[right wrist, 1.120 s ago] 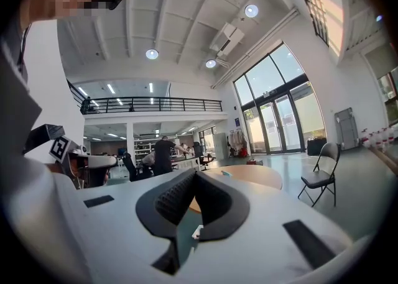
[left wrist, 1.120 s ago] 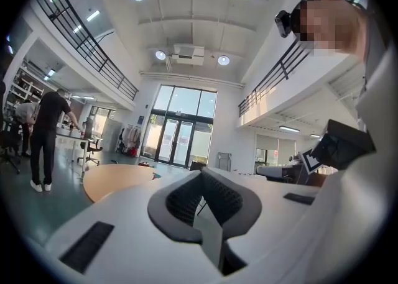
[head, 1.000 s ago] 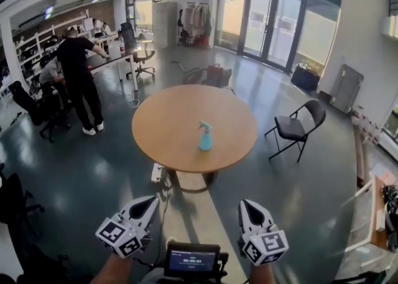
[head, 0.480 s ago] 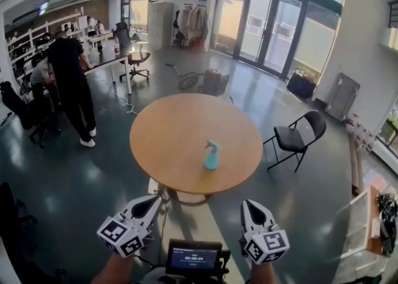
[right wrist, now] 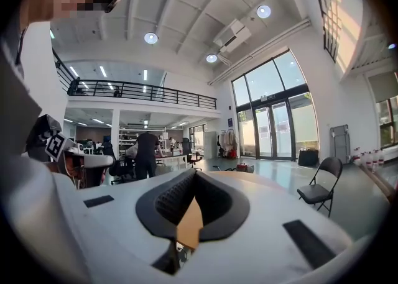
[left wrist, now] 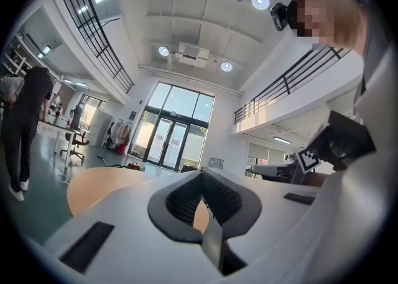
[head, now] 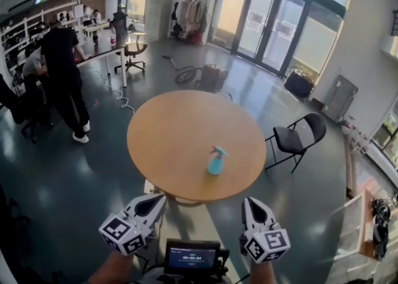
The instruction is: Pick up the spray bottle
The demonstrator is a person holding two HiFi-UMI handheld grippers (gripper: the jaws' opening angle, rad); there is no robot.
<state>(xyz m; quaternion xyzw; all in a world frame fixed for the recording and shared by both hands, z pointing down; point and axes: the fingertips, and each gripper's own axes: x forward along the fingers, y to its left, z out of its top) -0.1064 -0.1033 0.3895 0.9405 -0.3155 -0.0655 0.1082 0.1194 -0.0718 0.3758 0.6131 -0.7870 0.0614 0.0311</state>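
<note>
A light-blue spray bottle (head: 216, 161) stands upright on the round wooden table (head: 168, 133), toward its near right edge. My left gripper (head: 156, 201) and right gripper (head: 251, 203) are held side by side, short of the table's near rim, pointing toward it. Both are shut with nothing between their jaws. In the left gripper view the left gripper (left wrist: 202, 176) shows closed black pads with the tabletop (left wrist: 93, 182) beyond. The right gripper (right wrist: 194, 176) also shows closed pads in the right gripper view. The bottle appears in neither gripper view.
A black folding chair (head: 297, 135) stands right of the table. A person in black (head: 62, 68) stands at a desk far left. A bag and hose (head: 205, 76) lie on the floor beyond the table, before glass doors (head: 273, 25). A small screen (head: 191, 258) sits between my hands.
The table and bottle have come nearer and lower in the head view as both grippers advanced toward them. Both stay shut.
</note>
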